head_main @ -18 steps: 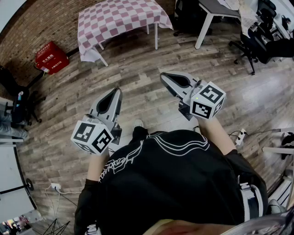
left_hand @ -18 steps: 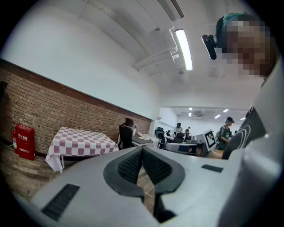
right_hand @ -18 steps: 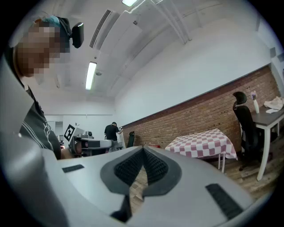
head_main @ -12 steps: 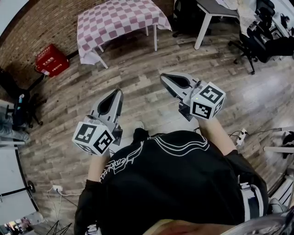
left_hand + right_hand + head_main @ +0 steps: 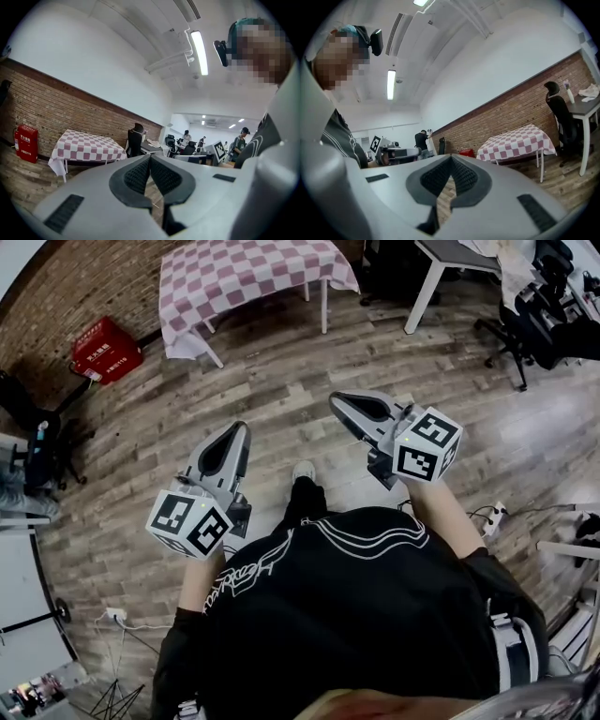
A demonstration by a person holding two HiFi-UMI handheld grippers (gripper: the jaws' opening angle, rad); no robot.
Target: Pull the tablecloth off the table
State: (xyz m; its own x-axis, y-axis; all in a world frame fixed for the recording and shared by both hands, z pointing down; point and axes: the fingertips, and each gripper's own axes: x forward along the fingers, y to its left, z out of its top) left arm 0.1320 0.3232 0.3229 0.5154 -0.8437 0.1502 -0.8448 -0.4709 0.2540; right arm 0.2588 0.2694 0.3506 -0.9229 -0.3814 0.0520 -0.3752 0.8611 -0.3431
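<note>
A red-and-white checked tablecloth (image 5: 246,277) covers a white-legged table at the far end of the room, well ahead of me; it also shows in the left gripper view, tablecloth (image 5: 86,146), and in the right gripper view, tablecloth (image 5: 514,142). My left gripper (image 5: 242,430) is held at waist height above the wooden floor, shut and empty. My right gripper (image 5: 335,398) is alongside it, also shut with nothing between its jaws. Both point toward the table from a distance.
A red box (image 5: 105,351) stands by the brick wall left of the table. A white desk (image 5: 450,268) and black office chairs (image 5: 525,329) are at the right. A black chair (image 5: 37,460) sits at the left. Cables and a power strip (image 5: 489,517) lie near my feet.
The table has slid slightly right and up in the head view as I step forward; one foot now shows ahead of me. Both grippers keep their pose.
</note>
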